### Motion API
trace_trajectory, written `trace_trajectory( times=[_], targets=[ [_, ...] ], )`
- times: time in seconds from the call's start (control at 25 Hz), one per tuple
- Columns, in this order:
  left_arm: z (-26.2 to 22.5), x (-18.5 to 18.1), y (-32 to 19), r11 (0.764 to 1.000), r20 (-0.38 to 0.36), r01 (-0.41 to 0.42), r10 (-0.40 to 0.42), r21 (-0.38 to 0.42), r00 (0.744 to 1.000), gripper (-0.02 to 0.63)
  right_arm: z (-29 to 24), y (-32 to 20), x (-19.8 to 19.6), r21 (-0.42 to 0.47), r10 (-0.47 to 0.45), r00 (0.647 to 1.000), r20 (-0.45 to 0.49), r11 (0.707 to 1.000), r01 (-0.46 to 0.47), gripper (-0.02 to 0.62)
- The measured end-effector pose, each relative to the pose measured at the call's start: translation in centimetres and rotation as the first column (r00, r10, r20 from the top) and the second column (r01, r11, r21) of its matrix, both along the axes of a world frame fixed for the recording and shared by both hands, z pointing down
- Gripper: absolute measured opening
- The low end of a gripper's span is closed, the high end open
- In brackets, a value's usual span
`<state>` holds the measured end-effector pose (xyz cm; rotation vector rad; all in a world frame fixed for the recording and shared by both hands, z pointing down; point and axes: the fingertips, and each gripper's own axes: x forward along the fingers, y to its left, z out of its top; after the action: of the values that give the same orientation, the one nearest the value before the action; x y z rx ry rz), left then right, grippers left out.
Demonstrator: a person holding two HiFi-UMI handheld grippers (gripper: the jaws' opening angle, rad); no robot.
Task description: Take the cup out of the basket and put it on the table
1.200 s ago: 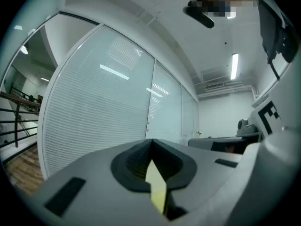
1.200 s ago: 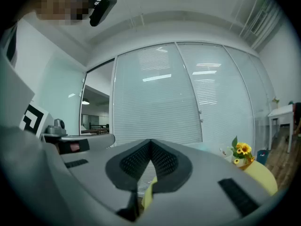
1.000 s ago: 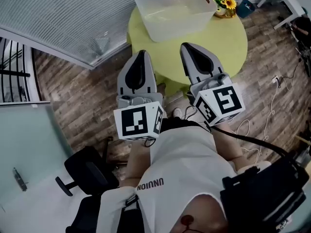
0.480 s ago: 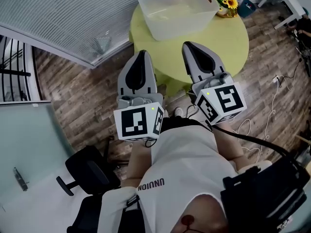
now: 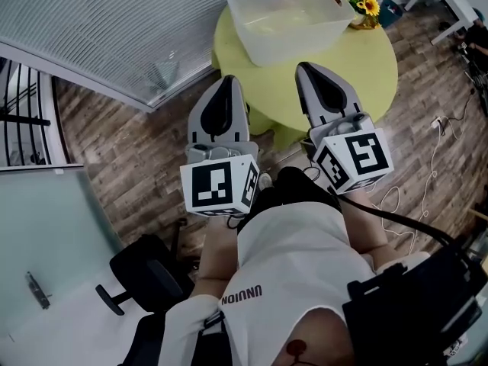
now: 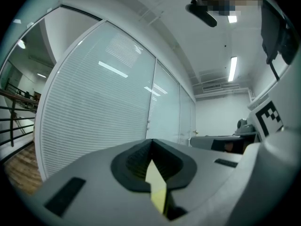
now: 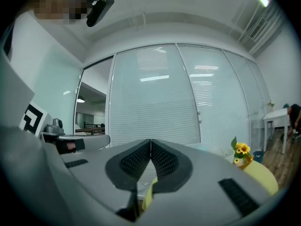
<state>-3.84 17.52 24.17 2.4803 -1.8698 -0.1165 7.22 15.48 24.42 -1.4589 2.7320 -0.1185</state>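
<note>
Slightly forward of its earlier position, my left gripper flanks right gripper; both jaws closed, empty.

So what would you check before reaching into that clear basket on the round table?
1. Nothing in the left hand-held gripper: ok, jaws together and empty.
2. Nothing in the right hand-held gripper: ok, likewise shut and empty.
3. Jaws opened for a grasp: not ok, both pairs are shut.
4. The basket stands on the table ahead of both: ok.
5. The cup spotted inside: cannot tell, the cloudy walls show nothing clear.
6. The sunflowers out of the way: probably ok, they sit by the basket's far right corner.
</note>
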Motion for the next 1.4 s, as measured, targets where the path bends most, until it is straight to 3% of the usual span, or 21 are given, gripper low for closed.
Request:
trace_trajectory(
  times=[0.56, 1.08, 1.4],
  targets=[
    [0.9, -3.7, -3.5, 0.999, -0.028, 0.036, -0.036, -0.007, 0.999, 0.012, 0.3, -4.1, -3.3, 0.01, -0.045, 0.999, 0.003, 0.999, 0.045, 0.02],
    [1.0, -5.3, -13.7, 1.0, -0.028, -0.006, 0.005, -0.025, 1.0, 0.012, 0.8, -14.0, -3.7, -0.013, 0.001, 1.0, -0.001, 1.0, -0.001, 0.02],
    [0.4, -5.0, -20.0, 0.999, 0.01, -0.044, 0.044, -0.031, 0.999, 0.012, 1.7, -20.9, -3.4, -0.061, -0.003, 0.994, -0.111, 0.998, -0.003, 0.02]
  ],
)
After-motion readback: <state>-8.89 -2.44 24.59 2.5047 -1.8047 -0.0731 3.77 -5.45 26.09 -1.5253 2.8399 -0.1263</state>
